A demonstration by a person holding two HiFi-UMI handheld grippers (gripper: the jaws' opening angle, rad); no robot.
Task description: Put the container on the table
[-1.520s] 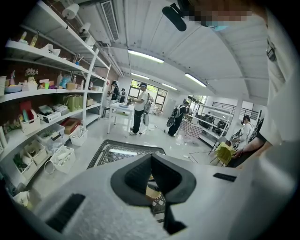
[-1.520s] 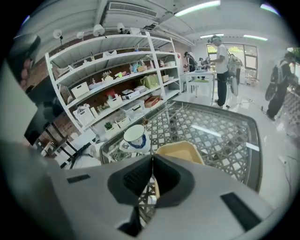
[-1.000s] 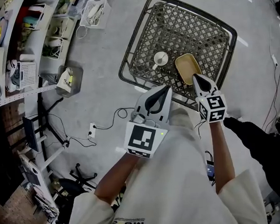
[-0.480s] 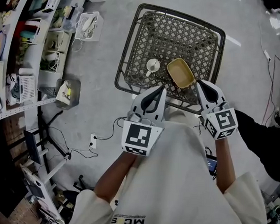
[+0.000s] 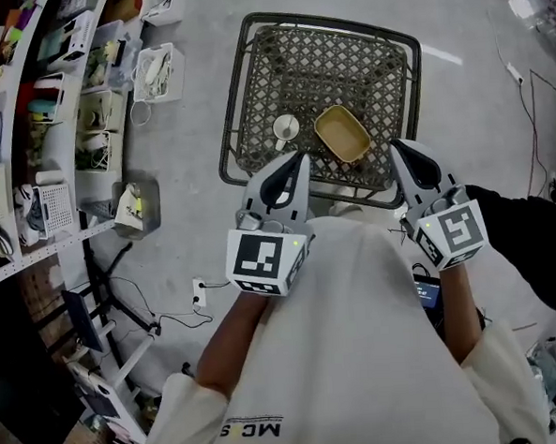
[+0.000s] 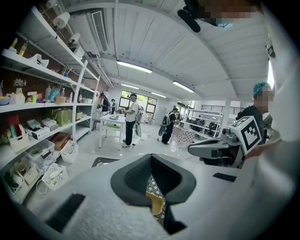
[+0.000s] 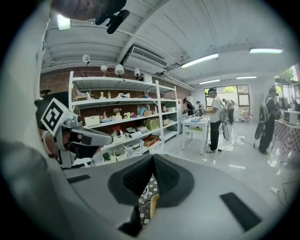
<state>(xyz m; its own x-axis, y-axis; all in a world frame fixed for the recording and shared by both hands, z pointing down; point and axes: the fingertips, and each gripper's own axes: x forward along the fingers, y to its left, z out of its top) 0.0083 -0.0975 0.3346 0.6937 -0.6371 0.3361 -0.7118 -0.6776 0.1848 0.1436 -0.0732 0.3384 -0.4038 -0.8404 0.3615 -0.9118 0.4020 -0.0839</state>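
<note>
Clutter first: shelving [image 5: 36, 109] packed with bins runs down the left side, a white basket [image 5: 153, 66] sits on the floor beside it, and cables [image 5: 171, 317] trail over the grey floor below. Another person's dark sleeve [image 5: 528, 239] comes in at the right edge. Dark wire-mesh table [image 5: 343, 62] sits straight ahead of the person. On the mesh: a white cup [image 5: 285, 128] and, just to its right, the tan container [image 5: 341, 134], resting flat with its open side up. Nothing lies between the tongs and the container. Left gripper [image 5: 297, 161]: tips together, nothing held. Through the gap below its tips, its own camera shows mesh and a bit of the container. Right gripper [image 5: 401, 152]: also closed and empty, with the same sliver of mesh and tan rim in its view. Both hover at the table's near edge, tips pointing toward it. The container lies between the two tips and slightly ahead of them, clear of both. The cup is just ahead of the left tips.
</note>
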